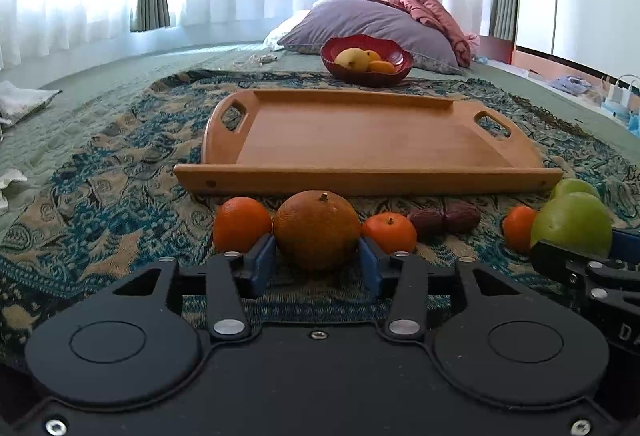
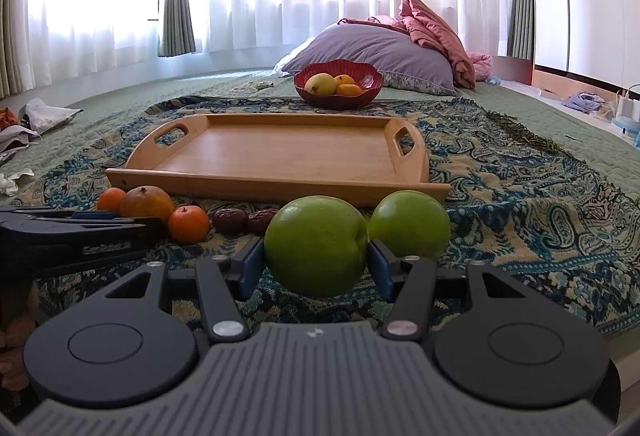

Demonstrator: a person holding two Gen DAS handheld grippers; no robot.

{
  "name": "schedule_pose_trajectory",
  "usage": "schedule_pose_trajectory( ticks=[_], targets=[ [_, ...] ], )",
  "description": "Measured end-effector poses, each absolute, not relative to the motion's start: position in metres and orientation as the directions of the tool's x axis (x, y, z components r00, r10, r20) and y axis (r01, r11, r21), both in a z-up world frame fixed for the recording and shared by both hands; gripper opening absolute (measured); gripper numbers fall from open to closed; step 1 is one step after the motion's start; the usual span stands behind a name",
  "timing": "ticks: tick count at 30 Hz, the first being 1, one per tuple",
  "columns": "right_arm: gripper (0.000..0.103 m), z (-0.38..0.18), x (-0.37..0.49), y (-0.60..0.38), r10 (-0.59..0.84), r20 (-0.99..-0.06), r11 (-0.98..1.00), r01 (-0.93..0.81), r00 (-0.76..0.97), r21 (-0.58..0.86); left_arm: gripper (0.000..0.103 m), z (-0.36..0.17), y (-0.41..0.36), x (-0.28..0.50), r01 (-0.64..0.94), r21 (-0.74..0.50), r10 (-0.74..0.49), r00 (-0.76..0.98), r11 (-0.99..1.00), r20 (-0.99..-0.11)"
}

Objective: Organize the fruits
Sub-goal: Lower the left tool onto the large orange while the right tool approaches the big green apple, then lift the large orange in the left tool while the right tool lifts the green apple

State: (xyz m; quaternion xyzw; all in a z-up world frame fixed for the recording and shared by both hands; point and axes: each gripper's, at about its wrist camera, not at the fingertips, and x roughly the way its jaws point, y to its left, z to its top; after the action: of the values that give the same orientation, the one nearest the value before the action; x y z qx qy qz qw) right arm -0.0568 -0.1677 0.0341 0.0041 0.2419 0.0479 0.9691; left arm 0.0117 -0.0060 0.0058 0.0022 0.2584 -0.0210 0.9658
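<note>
My left gripper (image 1: 317, 262) is shut on a large brownish orange (image 1: 316, 228) that rests on the patterned blanket, its blue pads touching both sides. Small tangerines sit to its left (image 1: 241, 223) and right (image 1: 389, 232), then two dark red dates (image 1: 444, 219) and another tangerine (image 1: 519, 228). My right gripper (image 2: 316, 268) is shut on a green apple (image 2: 316, 244); a second green apple (image 2: 410, 224) lies just right of it. The empty wooden tray (image 1: 360, 148) (image 2: 280, 156) lies just behind the fruit row.
A red bowl (image 1: 366, 70) (image 2: 338, 92) holding a yellow fruit and oranges stands behind the tray. A purple pillow (image 2: 372, 52) and pink bedding lie beyond. Crumpled items lie at the bed's left edge (image 2: 44, 118). The left gripper's body (image 2: 72, 232) shows at left in the right wrist view.
</note>
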Motion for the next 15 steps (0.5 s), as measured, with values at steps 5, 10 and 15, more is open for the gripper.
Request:
schedule_pose_trajectory(
  ticks=[5, 10, 15],
  targets=[
    [0.059, 0.033, -0.056, -0.167, 0.098, -0.470, 0.995, -0.098, 0.877, 0.026, 0.047, 0.005, -0.007, 0.020, 0.049, -0.003, -0.045, 0.880, 0.999, -0.473],
    [0.059, 0.034, -0.055, -0.166, 0.099, -0.469, 0.995, -0.097, 0.877, 0.030, 0.051, 0.003, -0.010, 0.031, 0.064, 0.013, -0.051, 0.887, 0.998, -0.460],
    [0.059, 0.035, -0.054, -0.165, 0.099, -0.466, 0.995, -0.099, 0.879, 0.025, 0.048, 0.003, -0.007, 0.036, 0.064, -0.015, -0.064, 0.888, 0.998, -0.456]
  ],
)
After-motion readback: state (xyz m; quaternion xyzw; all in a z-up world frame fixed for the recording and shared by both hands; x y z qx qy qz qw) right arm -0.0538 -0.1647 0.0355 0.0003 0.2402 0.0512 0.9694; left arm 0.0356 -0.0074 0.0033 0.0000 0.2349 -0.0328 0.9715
